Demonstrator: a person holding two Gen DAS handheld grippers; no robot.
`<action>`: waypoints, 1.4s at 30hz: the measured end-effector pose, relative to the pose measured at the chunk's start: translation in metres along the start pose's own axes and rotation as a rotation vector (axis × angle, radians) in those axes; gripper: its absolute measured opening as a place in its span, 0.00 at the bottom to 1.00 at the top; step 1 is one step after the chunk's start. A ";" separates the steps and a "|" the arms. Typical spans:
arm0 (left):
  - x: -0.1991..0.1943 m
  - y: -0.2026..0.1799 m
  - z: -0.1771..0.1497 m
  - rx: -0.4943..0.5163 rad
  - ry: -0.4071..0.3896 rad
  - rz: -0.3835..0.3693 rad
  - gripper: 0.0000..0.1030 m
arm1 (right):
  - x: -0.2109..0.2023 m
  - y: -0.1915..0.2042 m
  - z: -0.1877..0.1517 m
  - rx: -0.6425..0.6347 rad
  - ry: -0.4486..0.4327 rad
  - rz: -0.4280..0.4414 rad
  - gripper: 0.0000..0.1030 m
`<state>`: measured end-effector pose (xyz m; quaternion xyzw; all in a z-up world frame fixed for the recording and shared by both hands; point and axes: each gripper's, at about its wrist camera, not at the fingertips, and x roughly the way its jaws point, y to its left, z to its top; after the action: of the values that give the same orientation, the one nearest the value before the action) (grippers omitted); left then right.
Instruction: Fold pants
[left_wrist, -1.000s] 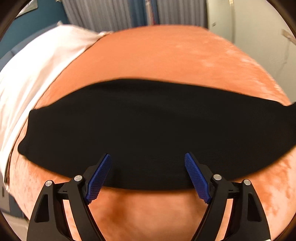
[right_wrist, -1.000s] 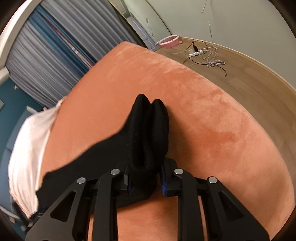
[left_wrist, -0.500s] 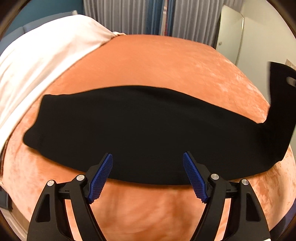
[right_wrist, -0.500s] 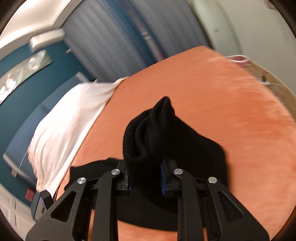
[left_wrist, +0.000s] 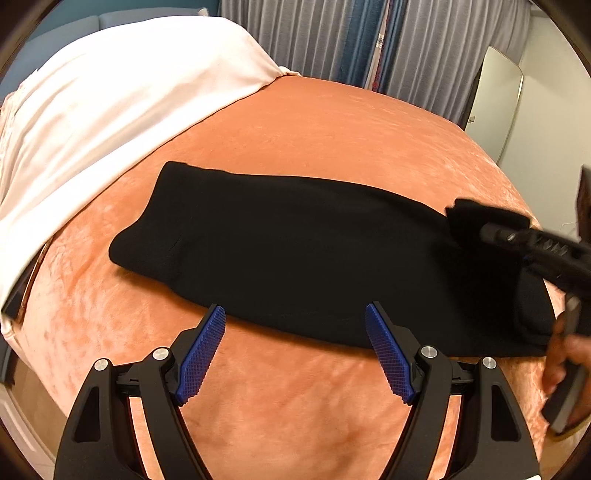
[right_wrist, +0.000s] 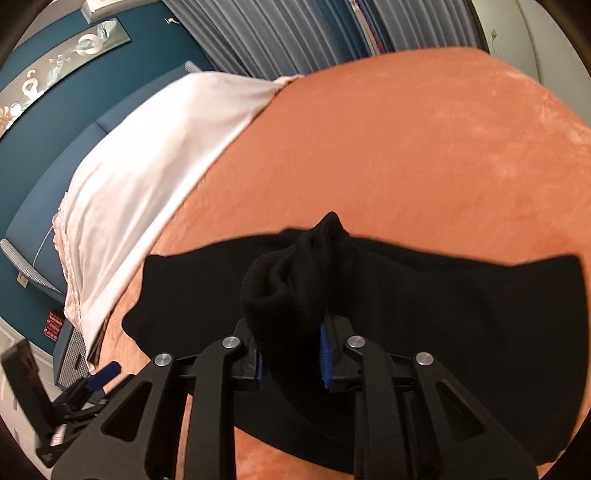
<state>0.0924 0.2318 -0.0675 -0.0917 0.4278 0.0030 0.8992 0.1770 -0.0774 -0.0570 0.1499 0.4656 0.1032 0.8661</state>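
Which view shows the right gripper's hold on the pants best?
Right wrist view: the right gripper is shut on a bunched end of the black pants, fabric pinched between the blue pads. The left wrist view shows that gripper only side-on and blurred at the right edge.

— What do the pants look like from where I hold the gripper?

— They are black soft knit pants, spread flat in one long band across the orange velvet bedcover.

— Are they all flat?

— No. One end is gathered into a thick bunch and lifted over the flat part.
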 end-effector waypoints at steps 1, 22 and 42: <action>0.000 0.002 0.000 0.001 0.001 -0.002 0.72 | 0.006 -0.004 -0.003 0.013 0.011 -0.002 0.20; 0.002 0.017 -0.010 0.007 0.026 -0.009 0.74 | 0.048 0.023 -0.026 -0.063 0.047 -0.122 0.28; 0.007 0.032 -0.008 -0.031 0.039 0.016 0.74 | 0.001 0.012 -0.035 -0.086 -0.053 -0.152 0.12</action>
<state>0.0881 0.2617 -0.0836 -0.1022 0.4459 0.0150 0.8891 0.1481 -0.0602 -0.0720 0.0797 0.4478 0.0531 0.8890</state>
